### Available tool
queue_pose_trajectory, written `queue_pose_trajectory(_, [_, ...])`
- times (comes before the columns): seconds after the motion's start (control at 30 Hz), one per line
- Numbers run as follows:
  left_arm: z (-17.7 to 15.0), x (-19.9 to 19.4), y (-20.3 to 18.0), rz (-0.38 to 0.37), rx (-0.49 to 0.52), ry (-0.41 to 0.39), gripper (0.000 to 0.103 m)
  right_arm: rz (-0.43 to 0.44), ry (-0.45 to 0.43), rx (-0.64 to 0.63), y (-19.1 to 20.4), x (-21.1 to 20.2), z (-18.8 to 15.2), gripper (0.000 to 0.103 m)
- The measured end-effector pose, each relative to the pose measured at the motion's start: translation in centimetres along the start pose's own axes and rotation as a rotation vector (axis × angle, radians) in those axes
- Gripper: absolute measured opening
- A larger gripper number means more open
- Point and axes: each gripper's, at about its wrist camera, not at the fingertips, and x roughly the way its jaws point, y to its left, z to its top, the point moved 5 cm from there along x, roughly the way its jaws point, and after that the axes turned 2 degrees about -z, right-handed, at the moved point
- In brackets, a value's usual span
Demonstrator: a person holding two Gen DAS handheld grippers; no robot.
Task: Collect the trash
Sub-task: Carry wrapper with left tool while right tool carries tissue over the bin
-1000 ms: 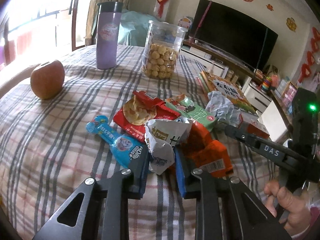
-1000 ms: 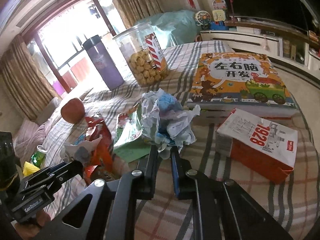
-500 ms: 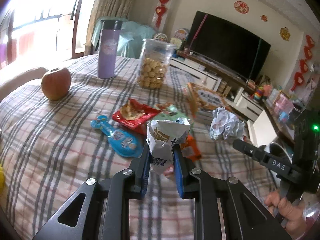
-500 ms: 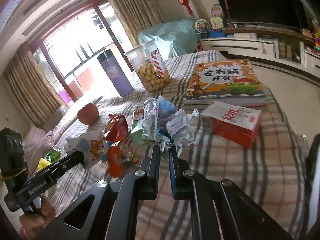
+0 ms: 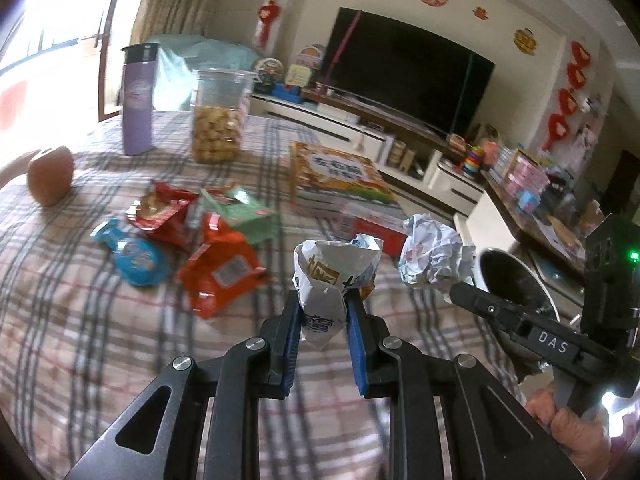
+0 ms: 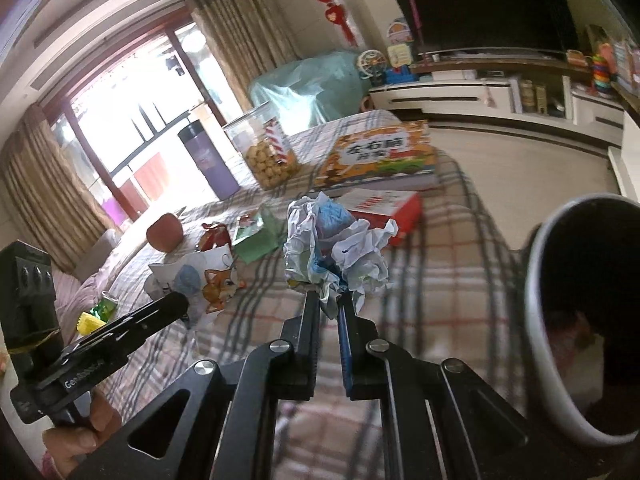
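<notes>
Upright, white wrapper (image 5: 326, 280), torn mouth upward.

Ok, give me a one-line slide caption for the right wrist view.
Right gripper pinches a crumpled paper ball above the plaid tablecloth, beside the open trash bin.

The near stretch of the plaid tablecloth (image 5: 100, 340) lies bare, giving open passage. Mid-table, a red wrapper (image 5: 162, 216), blue wrapper (image 5: 134, 256), orange packet (image 5: 220, 268) and green packet (image 5: 244, 216) cluster together. Behind them the cookie jar (image 5: 218, 116), purple bottle (image 5: 138, 100) and apple (image 5: 50, 176) stand apart with gaps between. The book (image 5: 336, 178) and red box (image 6: 388, 210) block the right side. The bin's (image 6: 536, 320) mouth gapes just past the table edge.
</notes>
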Motion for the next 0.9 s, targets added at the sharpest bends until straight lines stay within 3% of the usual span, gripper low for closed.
queue_pose_trajectory(0.9, [-1.2,4.8,-9.4,-0.116,0.097,0.079,0.020,-0.121,-0.078,0.121,-8.7,-7.7,-1.6,0.009])
